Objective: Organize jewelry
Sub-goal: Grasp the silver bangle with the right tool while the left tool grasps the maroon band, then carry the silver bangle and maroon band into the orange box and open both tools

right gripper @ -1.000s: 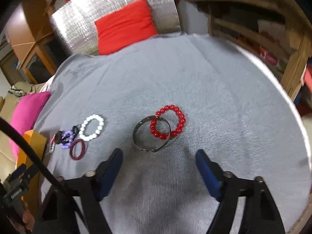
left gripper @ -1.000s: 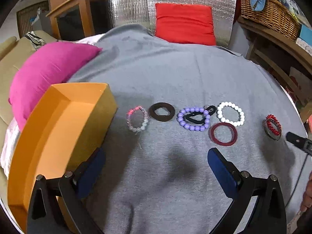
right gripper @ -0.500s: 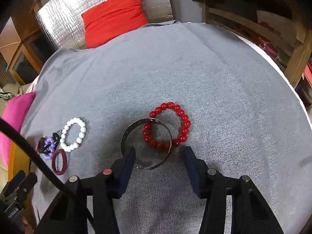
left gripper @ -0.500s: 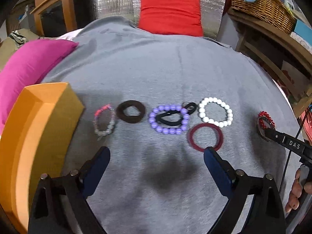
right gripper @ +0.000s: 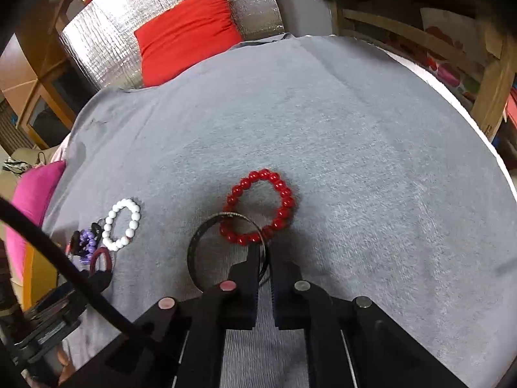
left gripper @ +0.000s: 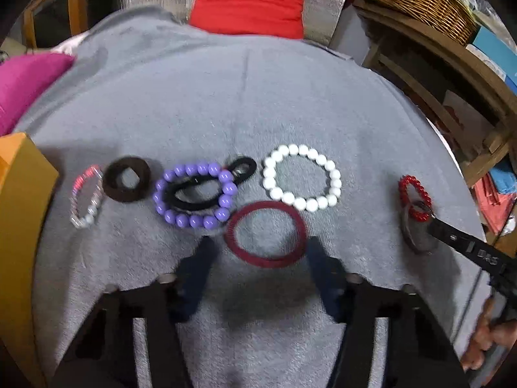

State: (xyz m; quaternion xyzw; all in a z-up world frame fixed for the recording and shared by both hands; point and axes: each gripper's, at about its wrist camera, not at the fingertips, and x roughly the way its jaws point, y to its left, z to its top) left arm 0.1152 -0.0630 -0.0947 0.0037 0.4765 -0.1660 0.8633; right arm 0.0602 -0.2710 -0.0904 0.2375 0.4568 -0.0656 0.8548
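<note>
On the grey cloth (left gripper: 258,97) lies a maroon ring (left gripper: 265,204). My left gripper (left gripper: 260,252) straddles it with its jaws closing, and the pads stand just clear of the ring on both sides. Behind it lie a white bead bracelet (left gripper: 289,198), a purple bead bracelet (left gripper: 231,189) with a black hair tie (left gripper: 245,165) through it, a brown scrunchie (left gripper: 113,190) and a pink and clear bracelet (left gripper: 85,200). My right gripper (right gripper: 264,258) is shut on the near rim of a metal bangle (right gripper: 191,255). A red bead bracelet (right gripper: 284,194) overlaps the bangle's far side.
An orange box (left gripper: 19,210) stands at the left edge of the cloth. A pink cushion (left gripper: 26,80) lies behind it, and a red cushion (left gripper: 248,3) is at the back. A wicker basket (left gripper: 416,0) sits on wooden shelving at the right. A person's hand (left gripper: 484,339) holds the right gripper.
The left gripper moved right and lower, from beside the orange box to around the maroon ring, and its jaws narrowed. The right gripper's jaws came together on the bangle's rim.
</note>
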